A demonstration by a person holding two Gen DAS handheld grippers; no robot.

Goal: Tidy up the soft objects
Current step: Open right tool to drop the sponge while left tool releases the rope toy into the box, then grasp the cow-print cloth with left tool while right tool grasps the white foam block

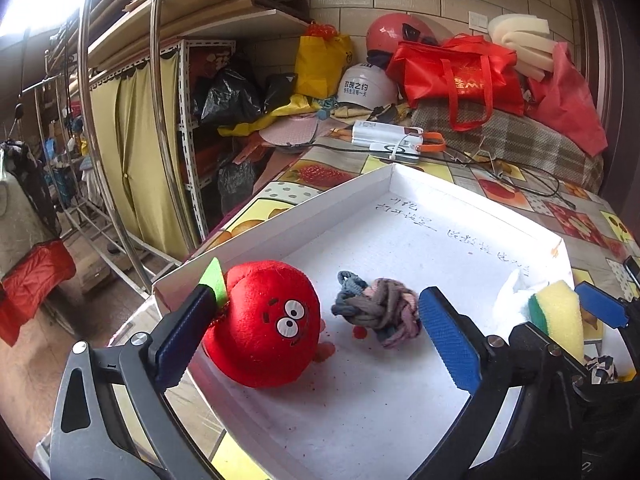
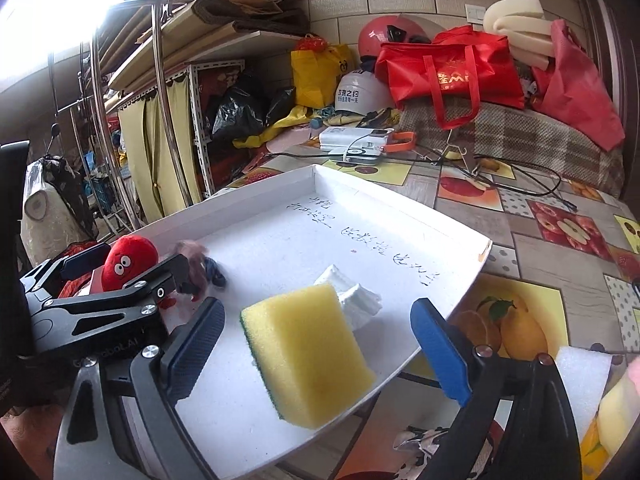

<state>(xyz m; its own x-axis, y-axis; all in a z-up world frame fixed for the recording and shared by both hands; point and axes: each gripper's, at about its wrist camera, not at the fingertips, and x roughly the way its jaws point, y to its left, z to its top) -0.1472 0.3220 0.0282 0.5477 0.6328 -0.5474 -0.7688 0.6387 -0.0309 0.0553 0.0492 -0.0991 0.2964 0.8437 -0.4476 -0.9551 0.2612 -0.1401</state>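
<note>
Left wrist view: left gripper [image 1: 320, 320] spread wide over the white tray [image 1: 276, 236], pads clear of everything, nothing held. Red plush toy [image 1: 264, 324] lying in the tray's near left corner, just beside the left finger [image 1: 180, 340]; touching or not, cannot tell. Knotted hair ties [image 1: 380, 310] on the tray floor right of the toy, short of the right finger [image 1: 448, 336]. Yellow sponge [image 1: 560, 316] at the tray's right side, a white wad [image 1: 510, 300] beside it. Handwriting across the tray's far half.

Right wrist view: right gripper [image 2: 320, 348] also gaping wide, gripping nothing. Sponge [image 2: 308, 356] resting in the tray [image 2: 400, 200] between the two fingers, near the near right rim, apart from both pads. White wad [image 2: 352, 296] touching the sponge's far edge. Toy [image 2: 128, 260] and hair ties [image 2: 200, 264] over at the tray's left, partly behind the left gripper [image 2: 120, 268]. Fruit-print tablecloth [image 2: 540, 240] under and right of the tray.
</note>
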